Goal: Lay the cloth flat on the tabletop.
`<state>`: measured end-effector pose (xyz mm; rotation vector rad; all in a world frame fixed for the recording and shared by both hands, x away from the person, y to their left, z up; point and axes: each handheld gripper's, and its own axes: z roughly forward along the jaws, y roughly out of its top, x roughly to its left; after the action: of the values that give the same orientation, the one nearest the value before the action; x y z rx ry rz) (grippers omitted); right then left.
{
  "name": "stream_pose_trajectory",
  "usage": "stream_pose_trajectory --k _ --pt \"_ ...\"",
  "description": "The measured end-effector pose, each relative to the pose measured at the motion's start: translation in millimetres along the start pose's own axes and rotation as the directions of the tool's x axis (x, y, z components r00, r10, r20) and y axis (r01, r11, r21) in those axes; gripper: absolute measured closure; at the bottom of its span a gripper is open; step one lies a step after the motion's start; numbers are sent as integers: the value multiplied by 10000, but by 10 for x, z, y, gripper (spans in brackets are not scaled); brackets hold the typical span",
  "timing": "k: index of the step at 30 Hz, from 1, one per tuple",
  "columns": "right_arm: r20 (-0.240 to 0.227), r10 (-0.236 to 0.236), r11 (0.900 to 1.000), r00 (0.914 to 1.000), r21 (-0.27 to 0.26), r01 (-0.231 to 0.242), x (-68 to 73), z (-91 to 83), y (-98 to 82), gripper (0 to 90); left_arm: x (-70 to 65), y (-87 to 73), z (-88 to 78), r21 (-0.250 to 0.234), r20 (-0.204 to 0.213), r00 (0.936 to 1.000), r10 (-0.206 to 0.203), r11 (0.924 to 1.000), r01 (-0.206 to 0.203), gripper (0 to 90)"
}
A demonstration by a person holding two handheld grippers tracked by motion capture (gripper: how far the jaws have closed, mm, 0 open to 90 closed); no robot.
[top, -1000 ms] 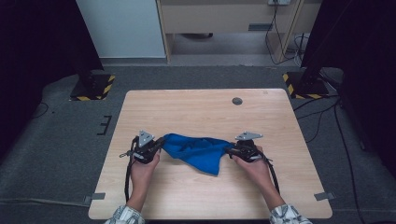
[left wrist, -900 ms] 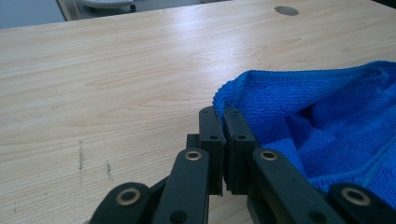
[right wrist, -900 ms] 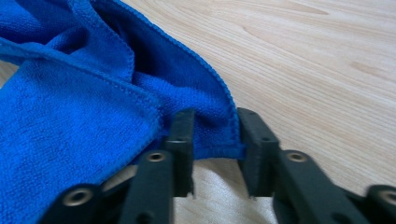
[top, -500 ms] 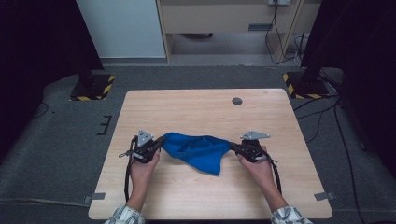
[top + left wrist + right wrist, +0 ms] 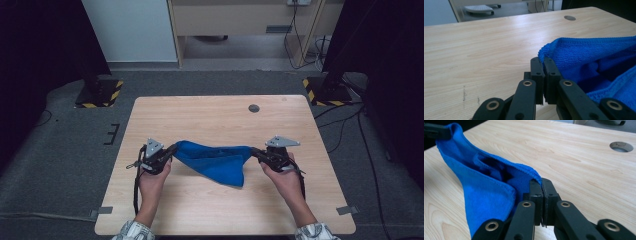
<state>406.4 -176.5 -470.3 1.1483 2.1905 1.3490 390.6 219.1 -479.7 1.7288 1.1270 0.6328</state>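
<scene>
I am pinching 2 corners of the blue cloth [image 5: 216, 161]: left gripper [image 5: 172, 150] and right gripper [image 5: 254, 152] jaws are clamping it, hiding both corner tips.

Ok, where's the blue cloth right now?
In the high view the blue cloth hangs stretched between the left gripper and the right gripper, each shut on a corner, over the near half of the wooden table.

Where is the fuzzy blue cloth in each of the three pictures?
High view: fuzzy blue cloth at table centre, stretched between both grippers.
Left gripper view: right side, corner pinched in the jaws.
Right gripper view: left side, corner pinched.
Shared landmark: round hole in the wooden tabletop.
</scene>
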Motion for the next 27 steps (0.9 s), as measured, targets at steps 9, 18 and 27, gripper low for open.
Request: stream_pose_trajectory --k 9,18,27 --pt "60 -198 9991 9998 -361 200 25 -133 122 889 -38 47 -55 -226 149 9999 -9 9997 12 874" --pt "236 46 9988 9997 -496 -35 -32 -198 144 889 -112 64 -24 -179 367 9993 107 9998 -101 874" --pt "961 -244 9986 9951 -447 288 -29 -248 182 889 -237 164 13 -183 100 9997 243 9995 -241 873"
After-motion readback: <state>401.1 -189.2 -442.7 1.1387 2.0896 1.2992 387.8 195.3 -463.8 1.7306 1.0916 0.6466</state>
